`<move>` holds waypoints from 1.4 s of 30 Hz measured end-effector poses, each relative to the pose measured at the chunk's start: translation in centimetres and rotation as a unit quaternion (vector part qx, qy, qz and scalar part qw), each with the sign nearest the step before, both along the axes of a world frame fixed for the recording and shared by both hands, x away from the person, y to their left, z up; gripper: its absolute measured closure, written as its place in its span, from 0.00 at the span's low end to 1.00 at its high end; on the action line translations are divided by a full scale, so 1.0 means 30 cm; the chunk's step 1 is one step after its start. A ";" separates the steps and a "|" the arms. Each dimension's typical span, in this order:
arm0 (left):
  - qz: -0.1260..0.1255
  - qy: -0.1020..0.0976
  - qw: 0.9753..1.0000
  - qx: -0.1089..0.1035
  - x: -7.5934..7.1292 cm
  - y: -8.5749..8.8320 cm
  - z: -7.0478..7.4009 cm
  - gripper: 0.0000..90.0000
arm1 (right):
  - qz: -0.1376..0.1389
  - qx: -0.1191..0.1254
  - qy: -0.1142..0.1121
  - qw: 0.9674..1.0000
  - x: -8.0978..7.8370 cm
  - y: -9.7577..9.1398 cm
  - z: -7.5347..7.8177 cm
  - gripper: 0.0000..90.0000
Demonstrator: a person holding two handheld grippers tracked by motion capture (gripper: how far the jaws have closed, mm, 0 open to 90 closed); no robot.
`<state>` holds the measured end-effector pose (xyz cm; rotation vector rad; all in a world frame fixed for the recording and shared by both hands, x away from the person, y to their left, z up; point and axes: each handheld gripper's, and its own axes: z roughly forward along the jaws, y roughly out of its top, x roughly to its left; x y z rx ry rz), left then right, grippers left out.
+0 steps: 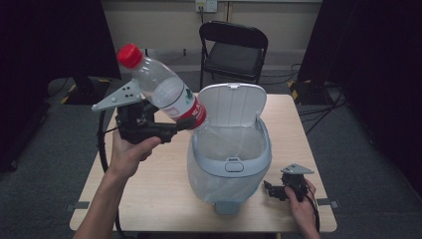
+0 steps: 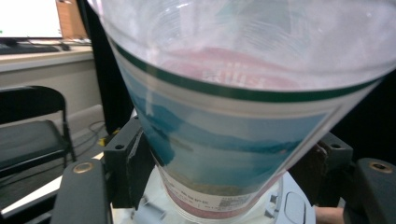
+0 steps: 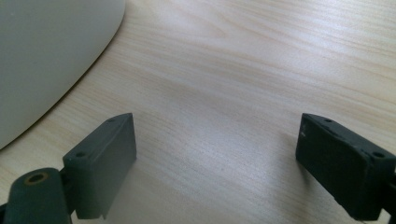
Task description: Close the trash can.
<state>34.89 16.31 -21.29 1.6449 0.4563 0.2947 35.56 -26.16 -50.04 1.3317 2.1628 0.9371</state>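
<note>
Black folding chair [image 1: 233, 47] behind the wooden table [image 1: 149, 189], facing it. Wall outlet [image 1: 206, 5] above, on the pale back wall. Black cables [image 1: 318, 112] trailing across grey carpet at right. Dark curtains [image 1: 373, 59] flanking both sides.

My left gripper [image 1: 174, 130] pinches a clear, glossy plastic bottle [image 1: 164, 89] with a smooth paper-like label. The table [image 1: 164, 189] is matt pale woodgrain; the bin [image 1: 234, 167] is smooth plastic.

Dim, grainy room with black surroundings; overhead light brightens the pale wooden tabletop [image 1: 164, 189]. The clear plastic bottle [image 2: 243, 93] looms blurred and hazy close to the lens; soft shadows under the jaws.
</note>
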 end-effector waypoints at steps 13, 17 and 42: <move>-0.048 0.051 0.996 0.052 0.069 -0.194 -0.056 0.32 | 0.000 0.000 0.000 1.000 0.000 0.000 0.000 0.12; -0.057 0.064 0.993 0.086 0.084 -0.243 -0.080 0.32 | 0.000 0.000 0.000 1.000 0.000 0.000 0.000 0.12; -0.004 0.061 0.995 0.077 0.146 -0.075 -0.134 0.48 | 0.000 0.000 0.000 1.000 0.000 0.000 0.000 0.12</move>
